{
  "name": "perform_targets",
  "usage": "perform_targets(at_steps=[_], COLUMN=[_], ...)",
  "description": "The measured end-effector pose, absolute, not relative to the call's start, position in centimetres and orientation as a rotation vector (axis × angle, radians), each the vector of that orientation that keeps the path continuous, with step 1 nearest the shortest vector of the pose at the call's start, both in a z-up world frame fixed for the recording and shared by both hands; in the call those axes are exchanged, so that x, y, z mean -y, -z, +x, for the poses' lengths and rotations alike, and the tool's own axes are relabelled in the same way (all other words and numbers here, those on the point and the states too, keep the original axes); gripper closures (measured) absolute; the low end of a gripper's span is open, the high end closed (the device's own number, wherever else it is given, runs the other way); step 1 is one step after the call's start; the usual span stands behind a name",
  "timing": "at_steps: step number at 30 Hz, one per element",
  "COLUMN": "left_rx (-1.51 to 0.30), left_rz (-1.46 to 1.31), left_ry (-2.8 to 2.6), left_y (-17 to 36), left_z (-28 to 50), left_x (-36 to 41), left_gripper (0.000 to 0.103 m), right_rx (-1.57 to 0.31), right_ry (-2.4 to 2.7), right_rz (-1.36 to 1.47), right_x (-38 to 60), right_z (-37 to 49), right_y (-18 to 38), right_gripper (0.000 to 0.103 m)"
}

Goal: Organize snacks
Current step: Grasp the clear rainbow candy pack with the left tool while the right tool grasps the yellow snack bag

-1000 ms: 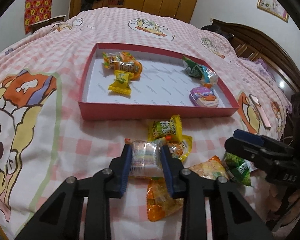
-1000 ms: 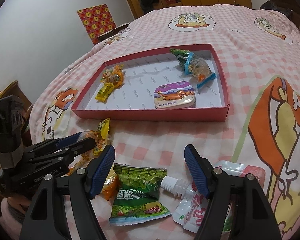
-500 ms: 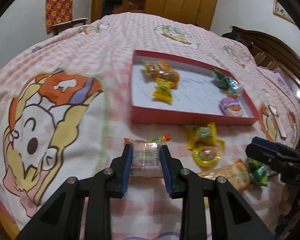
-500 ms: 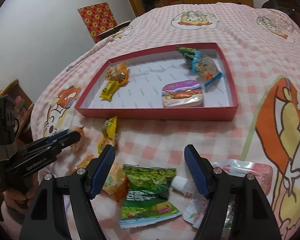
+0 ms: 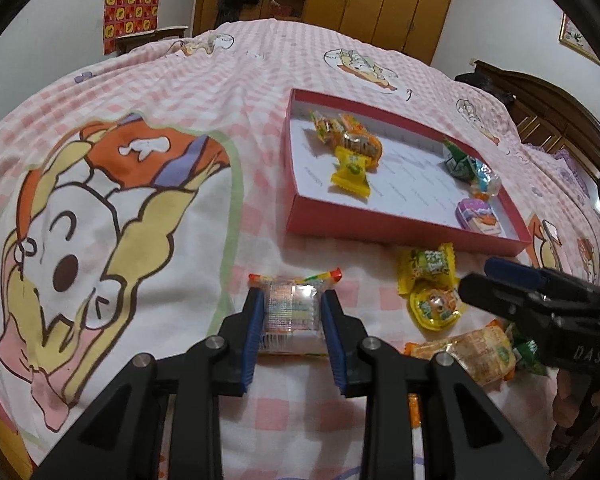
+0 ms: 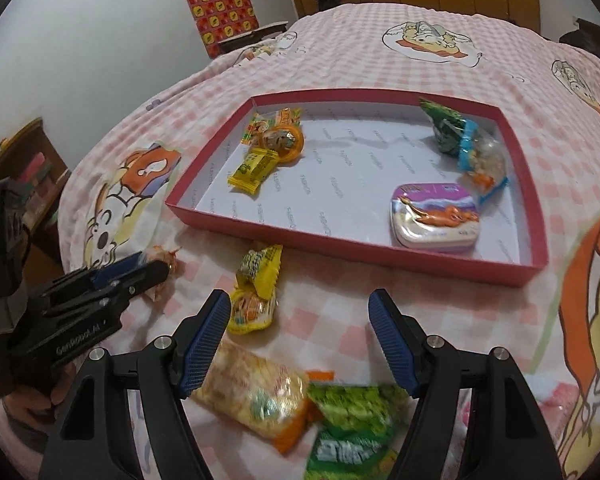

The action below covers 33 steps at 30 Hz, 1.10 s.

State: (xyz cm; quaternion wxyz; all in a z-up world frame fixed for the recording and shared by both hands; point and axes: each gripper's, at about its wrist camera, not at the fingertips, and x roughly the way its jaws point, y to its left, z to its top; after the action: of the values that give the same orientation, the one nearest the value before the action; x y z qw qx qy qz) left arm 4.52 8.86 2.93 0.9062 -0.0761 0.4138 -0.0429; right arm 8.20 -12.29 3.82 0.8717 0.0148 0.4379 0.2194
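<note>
Two blue fingers (image 5: 253, 334) tight around clear rainbow candy pack (image 5: 292, 314), left of red tray (image 5: 400, 226).

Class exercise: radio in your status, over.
Left gripper shut on clear candy pack. Right gripper open, empty. Red tray ahead, path unblocked.

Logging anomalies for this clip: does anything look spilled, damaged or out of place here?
Nothing looks damaged or spilled. Several wrapped snacks lie loose on the pink checked bedspread outside the red cardboard tray, as expected mid-task. The left gripper is shut on a clear packet of pastel candies; the right gripper is open.
</note>
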Motion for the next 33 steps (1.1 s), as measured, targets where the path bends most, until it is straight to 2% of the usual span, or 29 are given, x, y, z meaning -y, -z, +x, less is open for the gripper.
perform_targets(at_steps=[6, 11, 17, 22, 27, 33], left_rx=[-0.867, -0.867, -0.869, -0.875, -0.877, -0.866], left_rz=[-0.186, -0.207, -0.208, -0.216, -0.209, -0.184], left_ry=[0.096, 0.106, 0.110, 0.107, 0.103, 0.105], left_y=[-2.4, -2.3, -2.2, -2.2, -2.3, -2.5], left_z=[4.8, 4.7, 4.7, 4.8, 4.8, 4.5], left_x=[-9.2, -9.5, -9.6, -9.6, -9.4, -9.1], left_gripper=[0.065, 0.065, 0.065, 0.064, 0.064, 0.068], right_rx=[-0.942, -0.962, -0.963, -0.951, -0.946, -0.920], right_ry=[-0.468, -0.484, -0.476, -0.460, -0.473, -0.506], right_rz=[0.032, 0.030, 0.017, 0.014, 0.052, 0.070], right_x=[10.9, 9.6, 8.6, 8.5, 9.1, 9.5], right_z=[9.5, 10.2, 10.6, 10.6, 10.3, 9.1], right_y=[-3.3, -3.0, -2.4, -2.1, -2.1, -2.7], right_gripper=[0.033, 0.037, 0.049, 0.069, 0.077, 0.079])
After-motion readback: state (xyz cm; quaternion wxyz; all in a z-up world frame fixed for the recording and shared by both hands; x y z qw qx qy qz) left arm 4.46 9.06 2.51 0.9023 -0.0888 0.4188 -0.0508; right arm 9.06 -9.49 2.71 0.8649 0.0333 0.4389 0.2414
